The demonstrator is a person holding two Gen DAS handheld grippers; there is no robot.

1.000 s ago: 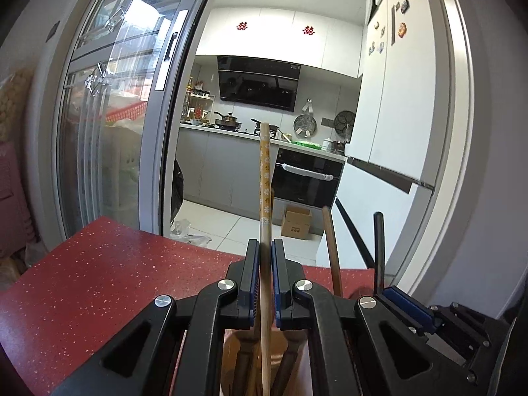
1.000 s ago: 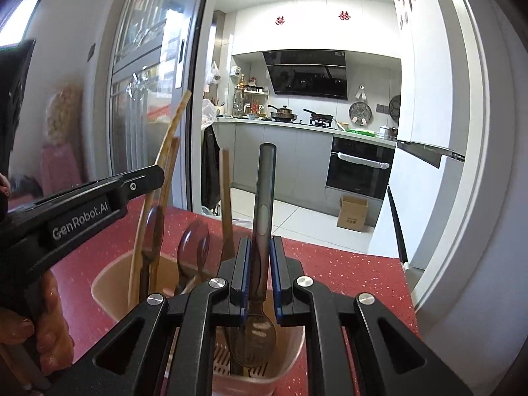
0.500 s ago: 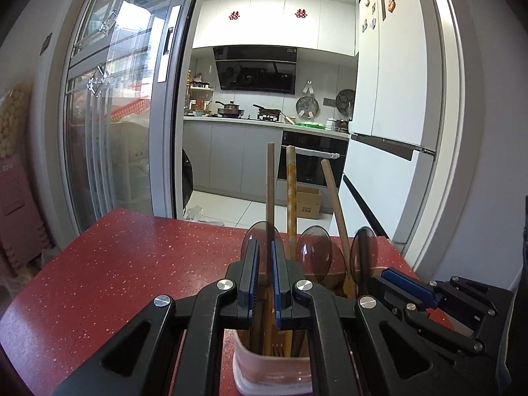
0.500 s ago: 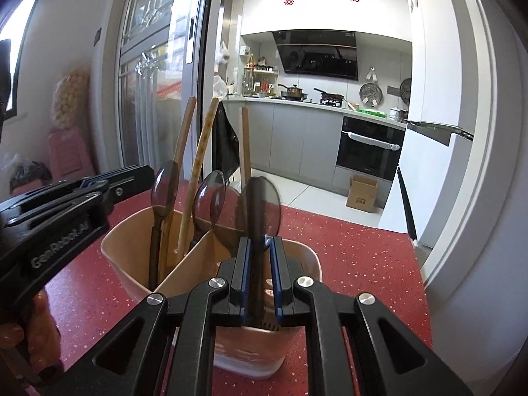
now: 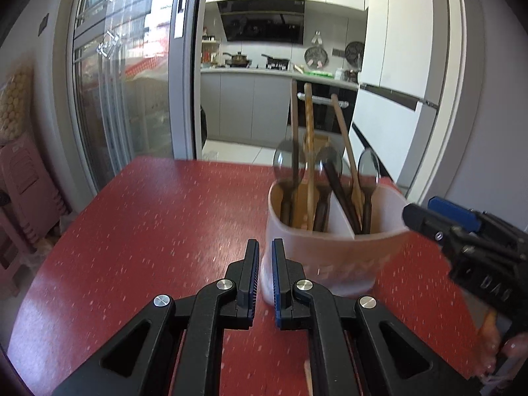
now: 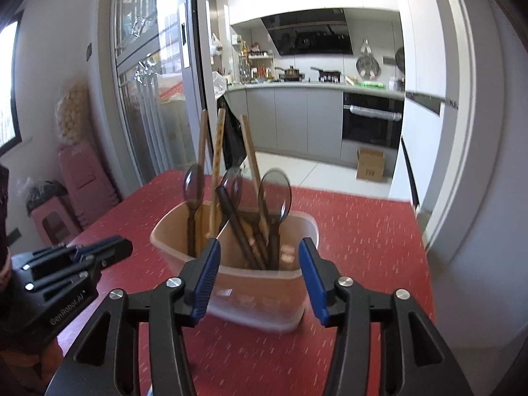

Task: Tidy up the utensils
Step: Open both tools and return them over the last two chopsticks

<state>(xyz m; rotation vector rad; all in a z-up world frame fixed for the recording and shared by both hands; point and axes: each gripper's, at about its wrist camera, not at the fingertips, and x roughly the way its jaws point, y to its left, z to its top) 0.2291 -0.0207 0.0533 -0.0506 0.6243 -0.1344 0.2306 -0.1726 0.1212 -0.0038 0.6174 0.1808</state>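
Note:
A translucent pinkish utensil holder [image 5: 333,250] stands on the red table [image 5: 148,231], also in the right wrist view [image 6: 257,290]. It holds wooden chopsticks [image 5: 308,151], dark spoons [image 5: 368,168] and a dark handle, upright and leaning; the spoons [image 6: 274,191] and chopsticks [image 6: 217,145] also show in the right wrist view. My left gripper [image 5: 264,247] sits just left of the holder's base, jaws nearly closed with a narrow gap, holding nothing. My right gripper [image 6: 259,254] is open and empty, its jaws on either side of the holder's near wall.
The red table's far edge [image 6: 346,194] faces a kitchen doorway with a glass sliding door [image 5: 132,82] at left and a white fridge [image 5: 402,66] at right. Pink stools [image 6: 85,178] stand beside the table's left side. A cardboard box [image 6: 369,165] lies on the kitchen floor.
Both grippers let go of their utensils, a chopstick from the left and a spoon from the right, now in the holder. Both pulled back and down; the right one opened wide.

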